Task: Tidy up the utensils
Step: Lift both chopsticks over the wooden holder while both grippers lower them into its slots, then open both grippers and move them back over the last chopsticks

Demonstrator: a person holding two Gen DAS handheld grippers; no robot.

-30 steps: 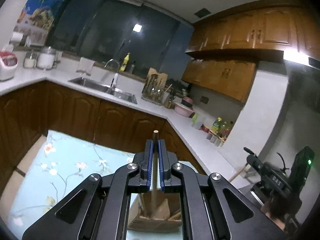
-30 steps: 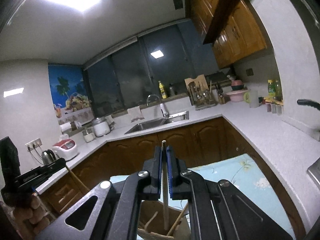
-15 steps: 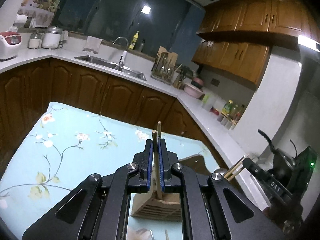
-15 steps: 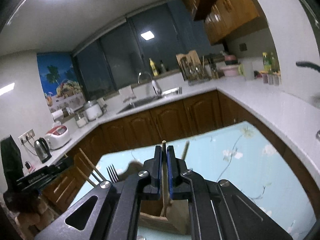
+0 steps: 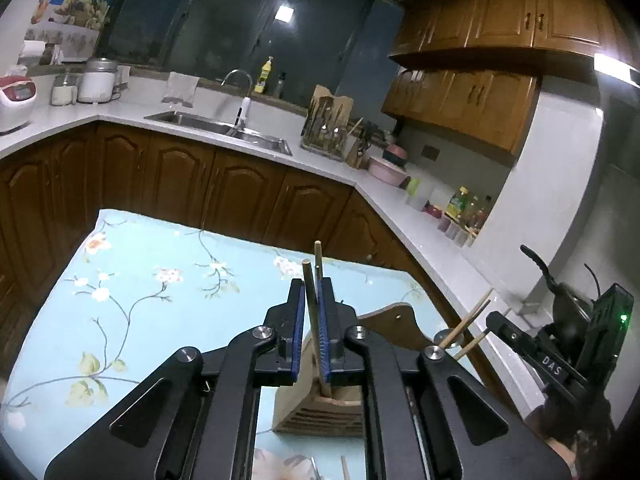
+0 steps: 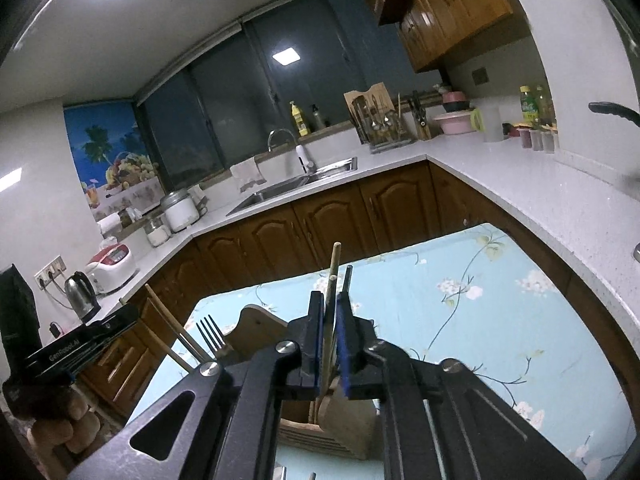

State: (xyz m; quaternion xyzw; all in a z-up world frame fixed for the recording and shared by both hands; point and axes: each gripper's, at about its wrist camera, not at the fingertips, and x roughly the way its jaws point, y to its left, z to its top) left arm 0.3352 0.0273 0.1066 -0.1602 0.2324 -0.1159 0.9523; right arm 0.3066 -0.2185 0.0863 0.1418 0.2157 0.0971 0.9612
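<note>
A wooden utensil holder [image 5: 320, 412] stands on the floral blue tablecloth [image 5: 160, 300]; it also shows in the right wrist view [image 6: 332, 428]. My left gripper [image 5: 312, 292] has its jaws slightly parted around a wooden chopstick [image 5: 308, 280] whose lower end is in the holder. My right gripper [image 6: 330, 304] likewise stands around a wooden chopstick [image 6: 333, 264] that reaches into the holder. A fork [image 6: 212, 334] and more chopsticks [image 6: 168, 328] stick up from the holder.
Brown cabinets and a white L-shaped counter [image 5: 400, 200] ring the table, with a sink [image 5: 220, 124], a utensil rack [image 5: 326, 128], bottles [image 5: 464, 212] and a rice cooker [image 6: 114, 260]. Loose utensils lie on the cloth just below the holder [image 5: 344, 468].
Both grippers have tipped down toward the table and lowered their chopsticks into the holder. The jaws of both have opened a little, loosening on the chopsticks.
</note>
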